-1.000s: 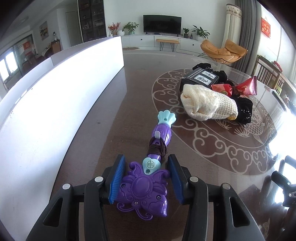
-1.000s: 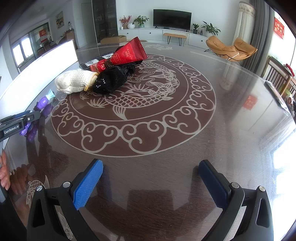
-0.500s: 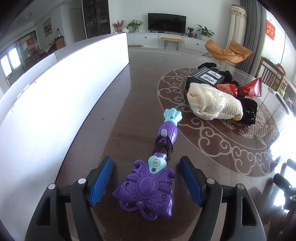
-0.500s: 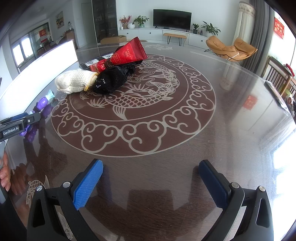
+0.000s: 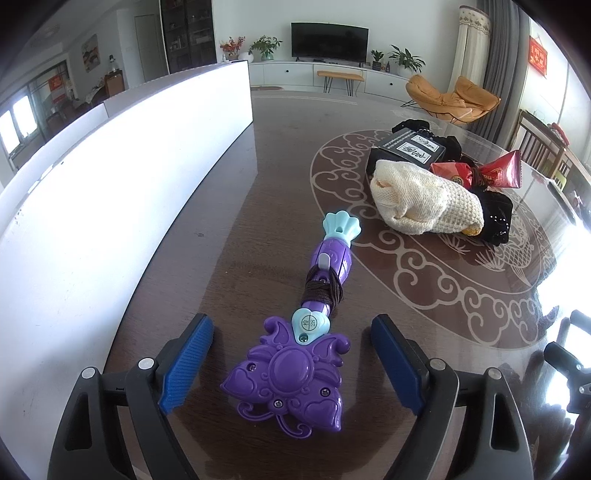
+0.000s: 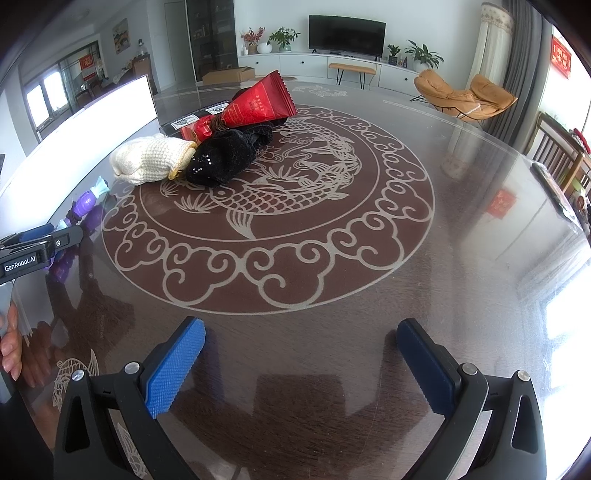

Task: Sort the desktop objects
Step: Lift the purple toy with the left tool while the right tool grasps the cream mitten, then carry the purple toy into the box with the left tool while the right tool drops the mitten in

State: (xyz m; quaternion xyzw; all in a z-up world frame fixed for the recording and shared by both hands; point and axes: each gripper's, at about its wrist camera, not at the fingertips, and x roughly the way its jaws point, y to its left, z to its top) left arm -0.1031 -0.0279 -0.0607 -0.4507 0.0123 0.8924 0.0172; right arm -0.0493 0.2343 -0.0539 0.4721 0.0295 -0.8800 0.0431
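Purple toy wand (image 5: 295, 354) lies between the open left claw (image 5: 291, 363) (untouched)

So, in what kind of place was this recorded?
Most likely a home living room: a television on a low white cabinet, an orange lounge chair, potted plants, and a glossy patterned table.

Toy wand (image 5: 295, 347): purple flower-shaped head, pale teal heart badge and teal fan-shaped end, dark brown cord wound round purple handle.
Knit glove (image 5: 424, 203): cream, waffle texture, yellow cuff edge.
Snack packet (image 6: 255, 107): red, small gold print, zigzag edge.
Black fabric (image 6: 225, 155): black, few silver studs.
Box (image 5: 413, 147): black, white labels with black script.
Table (image 6: 332, 350): dark brown, glossy; pale grey carp and cloud-scroll ring motif.
Left gripper (image 5: 291, 365) pads: blue, ribbed; frame black.
Right gripper (image 6: 301, 365) pads: blue, dimpled; frame black.
Wall panel (image 5: 92, 177): plain white.
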